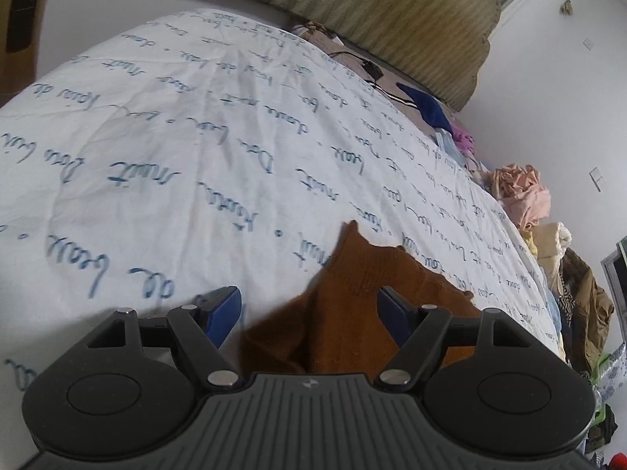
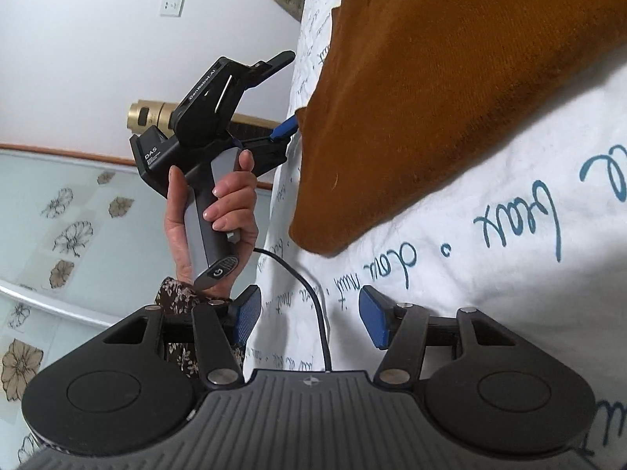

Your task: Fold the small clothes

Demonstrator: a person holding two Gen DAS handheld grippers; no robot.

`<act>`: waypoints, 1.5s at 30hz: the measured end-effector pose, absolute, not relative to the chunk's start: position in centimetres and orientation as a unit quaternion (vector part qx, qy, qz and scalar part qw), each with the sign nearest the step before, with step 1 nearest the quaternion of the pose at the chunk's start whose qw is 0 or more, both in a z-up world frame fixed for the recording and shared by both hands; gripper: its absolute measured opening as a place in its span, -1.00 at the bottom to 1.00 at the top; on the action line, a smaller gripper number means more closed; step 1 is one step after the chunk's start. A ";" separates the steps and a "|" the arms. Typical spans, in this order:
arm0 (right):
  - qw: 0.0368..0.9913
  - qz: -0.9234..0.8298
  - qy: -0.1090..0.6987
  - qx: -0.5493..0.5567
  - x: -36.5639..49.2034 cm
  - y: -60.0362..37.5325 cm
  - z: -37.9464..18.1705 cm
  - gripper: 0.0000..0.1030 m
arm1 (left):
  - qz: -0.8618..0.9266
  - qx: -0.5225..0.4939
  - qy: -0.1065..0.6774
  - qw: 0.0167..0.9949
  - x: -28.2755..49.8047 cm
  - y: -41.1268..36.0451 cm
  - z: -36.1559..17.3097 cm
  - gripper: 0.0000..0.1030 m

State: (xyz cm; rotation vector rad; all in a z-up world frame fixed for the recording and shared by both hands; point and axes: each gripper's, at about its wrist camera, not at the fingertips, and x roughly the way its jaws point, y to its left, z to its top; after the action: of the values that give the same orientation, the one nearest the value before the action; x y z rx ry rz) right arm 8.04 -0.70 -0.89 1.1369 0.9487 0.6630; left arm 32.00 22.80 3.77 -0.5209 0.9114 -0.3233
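Observation:
A small brown knitted garment (image 1: 352, 305) lies on a white quilt with blue script (image 1: 156, 156). In the left wrist view my left gripper (image 1: 309, 309) is open, its blue pads either side of the garment's near edge. In the right wrist view the garment (image 2: 431, 98) lies at the quilt's edge (image 2: 470, 293). My right gripper (image 2: 309, 317) is open and empty, just short of the garment. The left gripper (image 2: 288, 127) also shows there, held in a hand, with a blue pad at the garment's left edge.
A green padded headboard (image 1: 392, 19) stands at the back. A black cable, dark blue cloth (image 1: 427, 107) and a pile of clothes (image 1: 521, 196) lie along the bed's right side. A cable (image 2: 309, 293) runs over the quilt. The floor has flower tiles (image 2: 66, 235).

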 end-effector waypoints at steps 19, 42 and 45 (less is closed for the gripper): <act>0.689 0.205 0.355 0.597 10.4 2.7 -2.5 -0.04 | -0.198 -0.226 0.471 0.829 35.9 18.3 2.5 0.48; 0.784 0.318 0.445 0.294 8.2 2.4 3.0 0.46 | -0.282 -0.278 0.515 0.760 37.2 18.4 1.0 0.60; 0.783 0.325 0.435 0.303 7.8 1.3 3.1 0.46 | -0.290 -0.303 0.521 0.743 38.0 19.2 0.5 0.60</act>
State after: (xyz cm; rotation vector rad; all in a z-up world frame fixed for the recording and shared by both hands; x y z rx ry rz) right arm 7.84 1.30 3.09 0.6544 0.9396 0.7022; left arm 38.00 19.16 0.46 -0.6645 1.1417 -0.6359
